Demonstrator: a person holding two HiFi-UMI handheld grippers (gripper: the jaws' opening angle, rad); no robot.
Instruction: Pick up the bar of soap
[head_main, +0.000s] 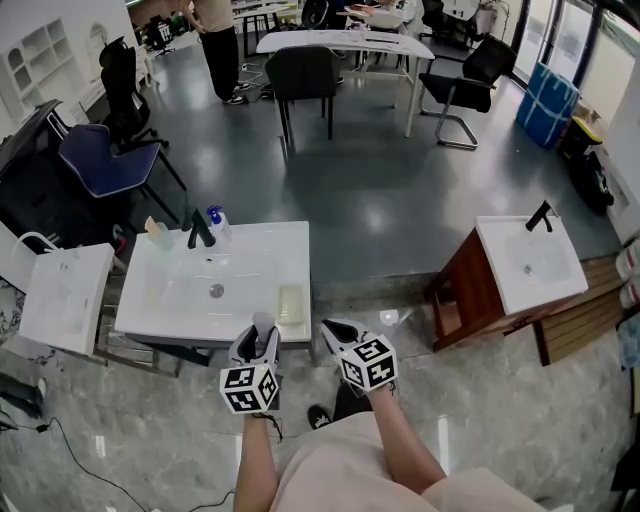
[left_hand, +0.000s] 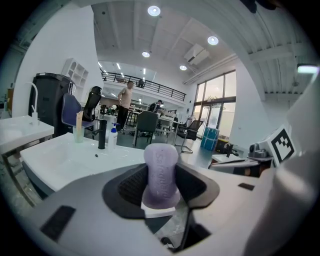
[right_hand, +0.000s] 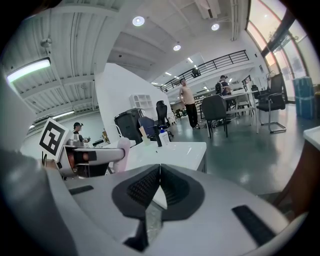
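Observation:
A pale purple bar of soap (left_hand: 161, 172) stands upright between the dark pads of my left gripper (left_hand: 161, 186), which is shut on it. From the head camera, that gripper (head_main: 262, 338) hovers over the front edge of the white sink counter (head_main: 170, 310) with the soap (head_main: 263, 322) poking out of its tip. My right gripper (head_main: 336, 332) is just to its right, past the counter's corner. Its pads meet with nothing between them, so the right gripper (right_hand: 158, 187) is shut. The right gripper view shows the soap (right_hand: 123, 151) held at the left.
A yellowish soap dish (head_main: 291, 304) lies on the counter's front right. A black faucet (head_main: 199, 229), a pump bottle (head_main: 216, 223) and a cup (head_main: 158, 235) stand at the back. A second sink cabinet (head_main: 530, 262) is to the right, another basin (head_main: 65, 296) to the left.

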